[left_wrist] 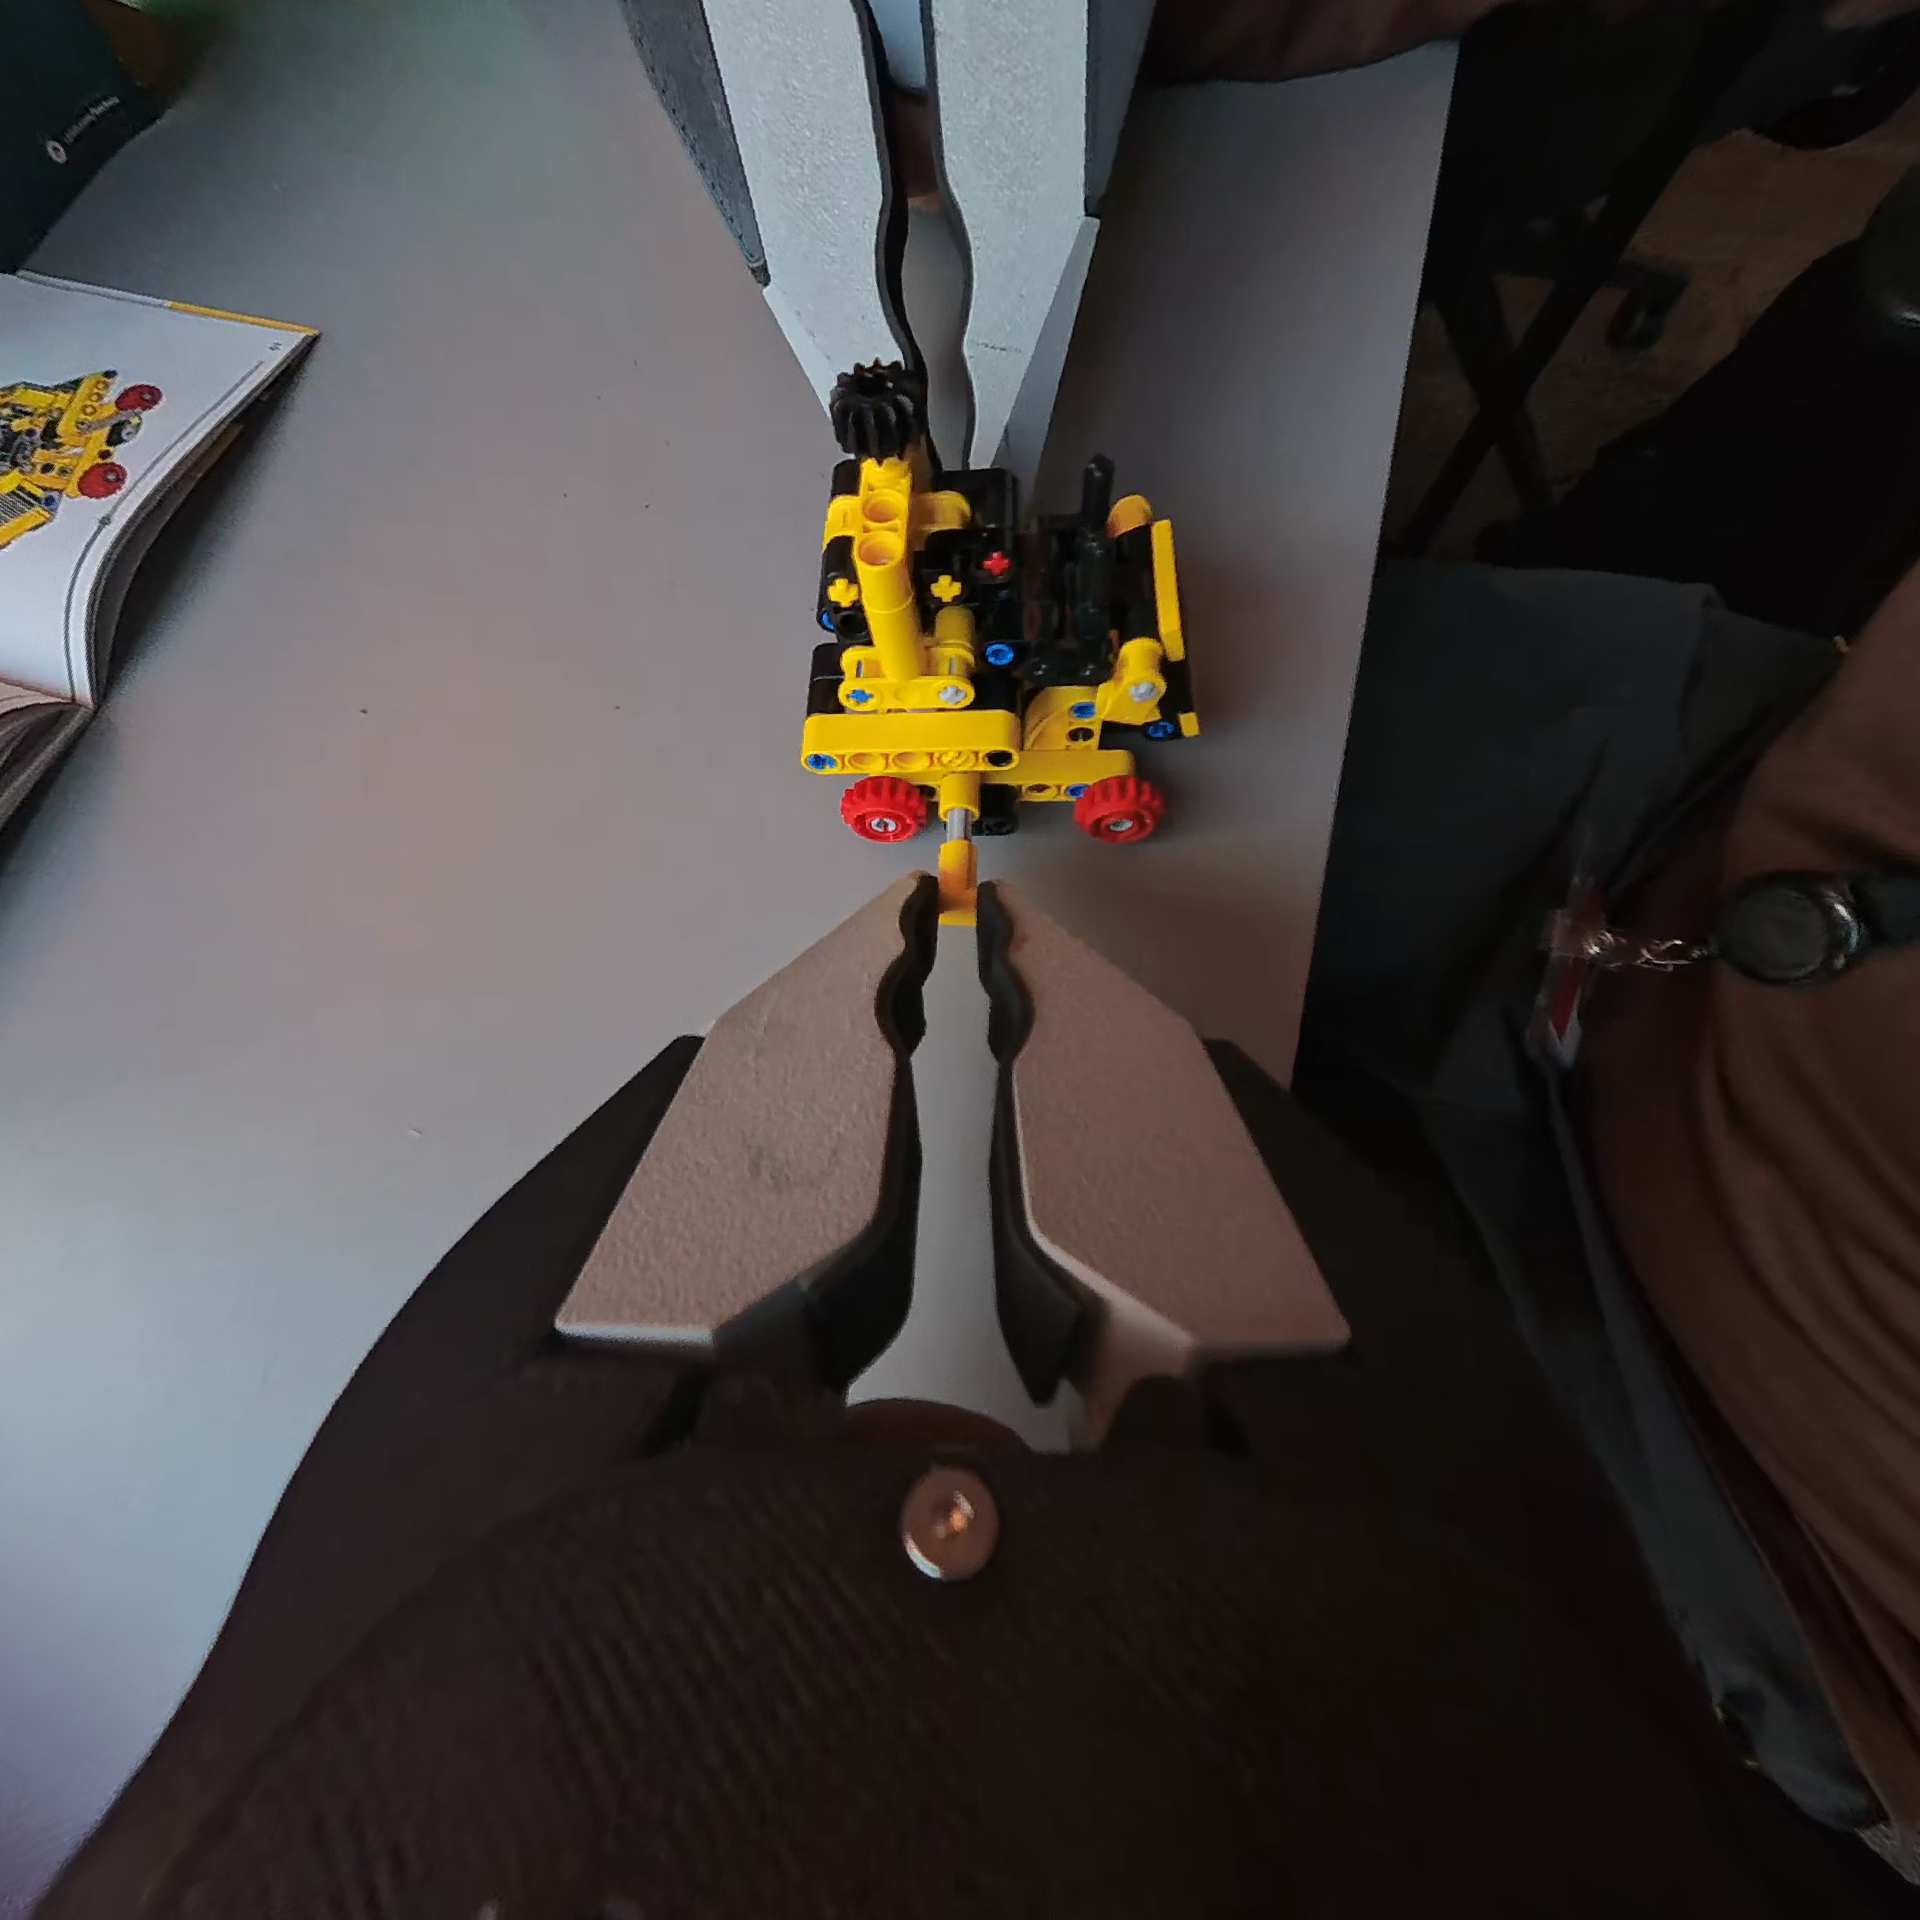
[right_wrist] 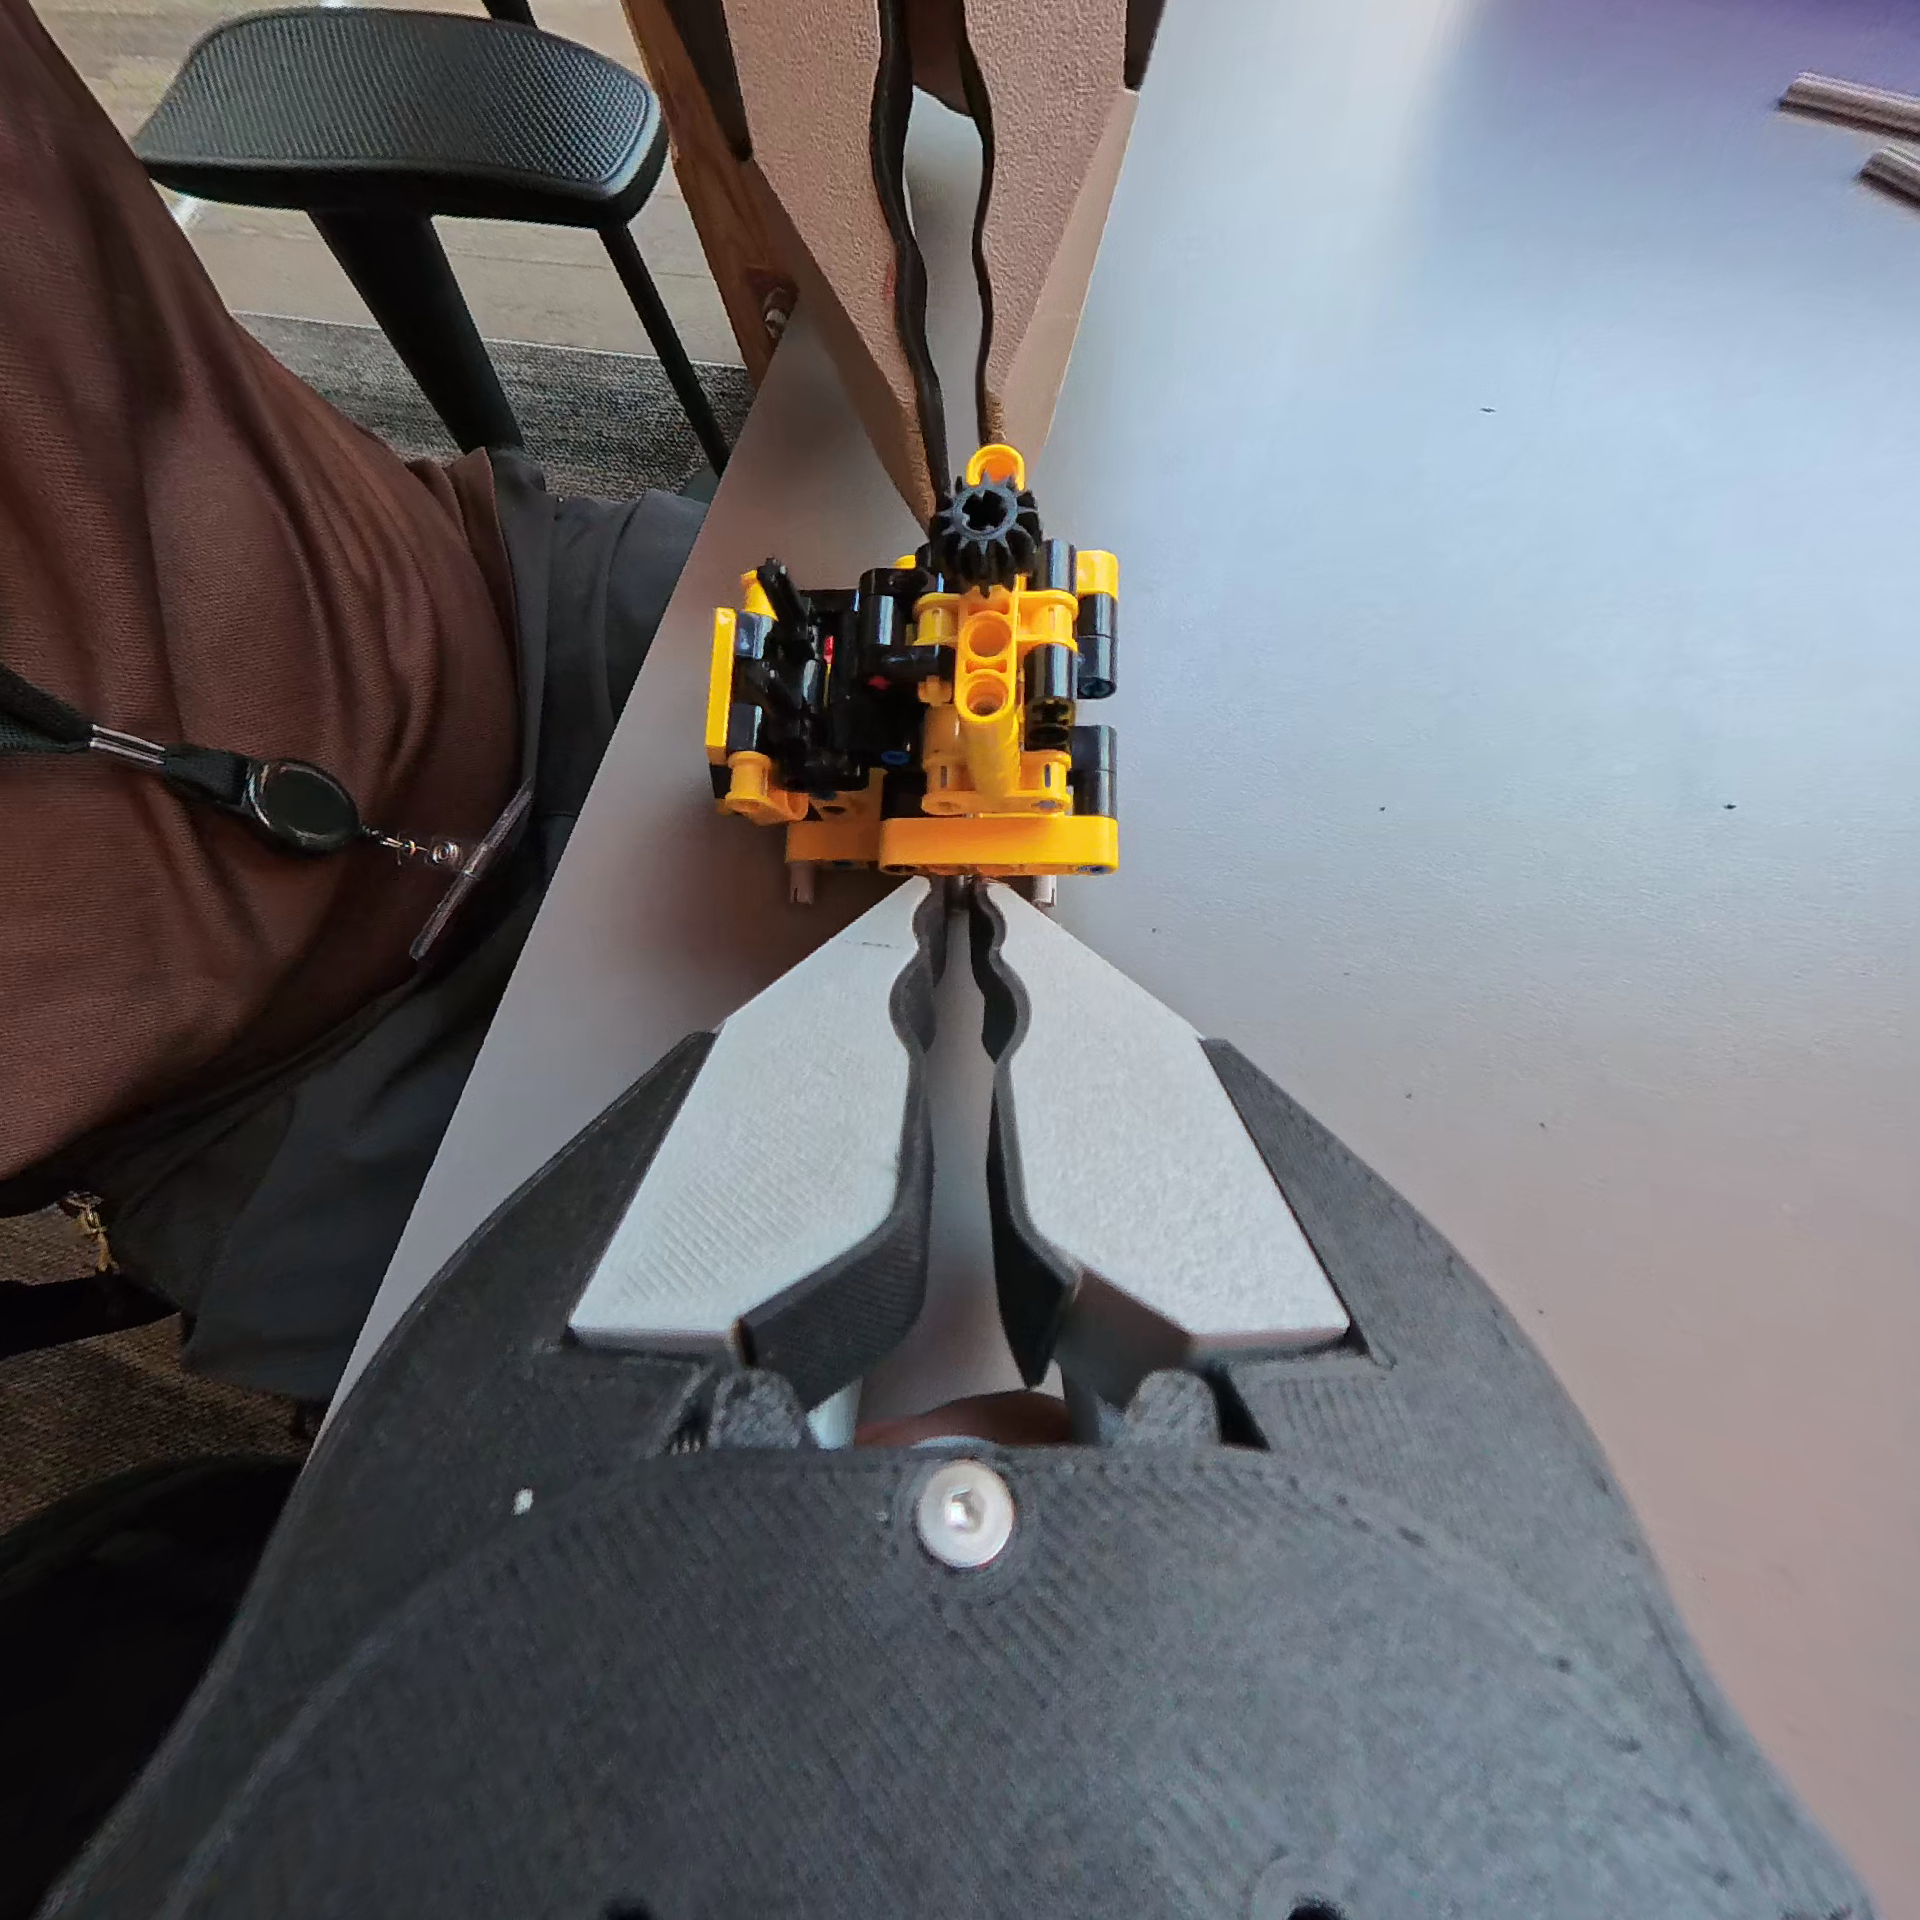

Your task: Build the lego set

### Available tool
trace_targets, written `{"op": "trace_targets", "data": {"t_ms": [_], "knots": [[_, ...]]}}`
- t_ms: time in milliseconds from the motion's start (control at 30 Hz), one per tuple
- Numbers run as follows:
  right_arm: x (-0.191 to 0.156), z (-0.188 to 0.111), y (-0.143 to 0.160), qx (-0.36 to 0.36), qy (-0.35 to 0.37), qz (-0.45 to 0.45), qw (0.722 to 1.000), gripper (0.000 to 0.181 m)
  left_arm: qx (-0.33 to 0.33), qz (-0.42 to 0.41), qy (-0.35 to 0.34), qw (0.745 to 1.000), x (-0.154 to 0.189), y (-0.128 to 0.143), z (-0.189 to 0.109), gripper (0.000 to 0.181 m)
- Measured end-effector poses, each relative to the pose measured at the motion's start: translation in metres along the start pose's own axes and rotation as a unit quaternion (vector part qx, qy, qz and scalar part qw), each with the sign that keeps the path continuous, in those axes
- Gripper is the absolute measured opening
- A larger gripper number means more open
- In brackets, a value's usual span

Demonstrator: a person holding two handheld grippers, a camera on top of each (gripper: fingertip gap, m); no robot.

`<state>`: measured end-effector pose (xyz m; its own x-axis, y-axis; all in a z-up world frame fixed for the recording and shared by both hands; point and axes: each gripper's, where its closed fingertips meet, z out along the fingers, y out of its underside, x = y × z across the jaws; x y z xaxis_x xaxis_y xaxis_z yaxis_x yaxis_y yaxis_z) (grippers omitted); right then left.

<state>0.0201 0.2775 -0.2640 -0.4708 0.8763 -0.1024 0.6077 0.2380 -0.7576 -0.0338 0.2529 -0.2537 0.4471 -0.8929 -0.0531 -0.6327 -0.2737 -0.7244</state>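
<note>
A yellow and black Lego vehicle model point(left_wrist: 987, 644) with red wheels point(left_wrist: 883, 808) stands on the grey table near its edge. A black gear point(left_wrist: 878, 405) tops its yellow column. My left gripper point(left_wrist: 956, 896) is shut on a small yellow connector point(left_wrist: 956, 878) on a grey axle that sticks out between the wheels. In the right wrist view, my right gripper point(right_wrist: 961, 906) presses against the opposite side of the model point(right_wrist: 935, 707), shut on a thin axle end under the yellow beam. The two grippers face each other across the model.
An open instruction booklet point(left_wrist: 114, 468) lies at the left of the table. A person in a brown shirt point(right_wrist: 208, 571) with a badge reel sits at the table edge point(left_wrist: 1340, 831). A black chair armrest point(right_wrist: 416, 104) is behind them. Two thin strips point(right_wrist: 1860, 125) lie far off. The grippers' ends are close to 7 centimetres from one another.
</note>
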Motion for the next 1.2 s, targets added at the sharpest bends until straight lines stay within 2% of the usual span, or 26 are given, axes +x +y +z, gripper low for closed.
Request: {"op": "trace_targets", "data": {"t_ms": [33, 1200], "knots": [[-0.0001, 0.0, -0.0001, 0.0, 0.0, -0.001, 1.0, 0.0, -0.003, 0.0, 0.0, 1.0, -0.0001, -0.0002, 0.0001, 0.004], [-0.0007, -0.0009, 0.0006, -0.002, 0.0, -0.006, 1.0, 0.0, -0.032, -0.01, 0.001, 0.999, -0.0002, -0.0038, 0.0058, 0.004]]}}
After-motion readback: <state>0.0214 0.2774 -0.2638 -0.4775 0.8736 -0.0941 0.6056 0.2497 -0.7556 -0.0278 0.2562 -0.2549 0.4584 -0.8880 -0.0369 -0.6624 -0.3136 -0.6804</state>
